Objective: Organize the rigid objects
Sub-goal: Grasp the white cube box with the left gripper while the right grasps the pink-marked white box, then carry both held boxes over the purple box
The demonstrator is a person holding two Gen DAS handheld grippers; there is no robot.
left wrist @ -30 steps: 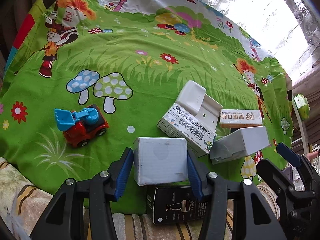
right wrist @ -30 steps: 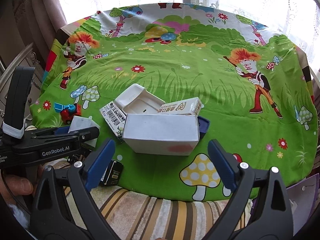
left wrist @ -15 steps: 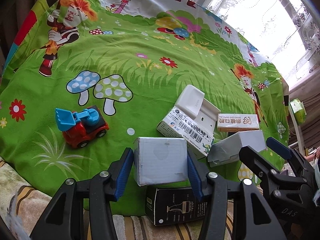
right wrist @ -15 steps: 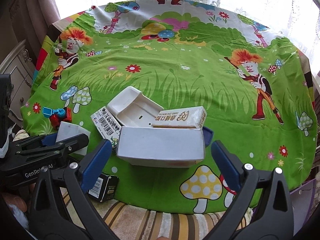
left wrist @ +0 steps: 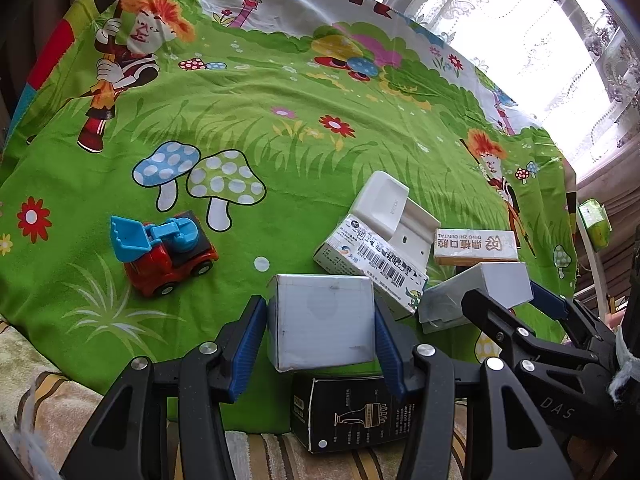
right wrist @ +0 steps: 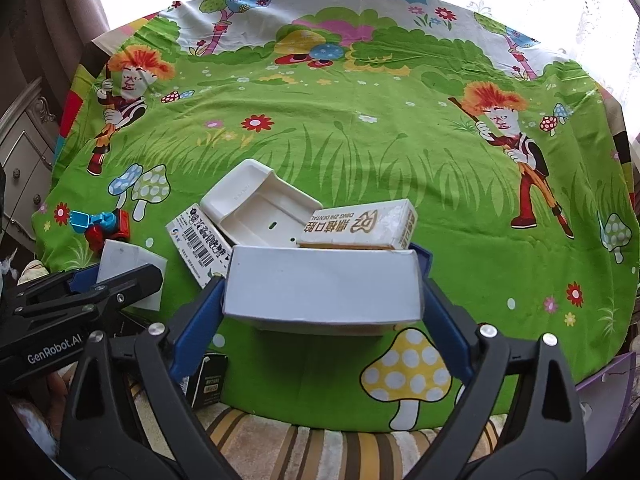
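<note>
Left gripper [left wrist: 320, 332] clamps the square white box [left wrist: 322, 322] at the near edge of the green cloth [left wrist: 280, 152]. Right gripper [right wrist: 322, 300] – jaws just been closing, pads now against the ends of the long white box [right wrist: 322, 284], raised off the cloth beside the dental box [right wrist: 360, 224] and tray [right wrist: 256, 208].

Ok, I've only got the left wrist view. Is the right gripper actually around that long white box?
Observer: Yes. The right wrist view shows the long white box between the right gripper's blue pads. The jaws have just been closing, and both pads look to touch its ends.
Operator: Anything on the box's far side from me?
Observer: Only printed cloth shows there, with a yellow mushroom print nearer the camera.
</note>
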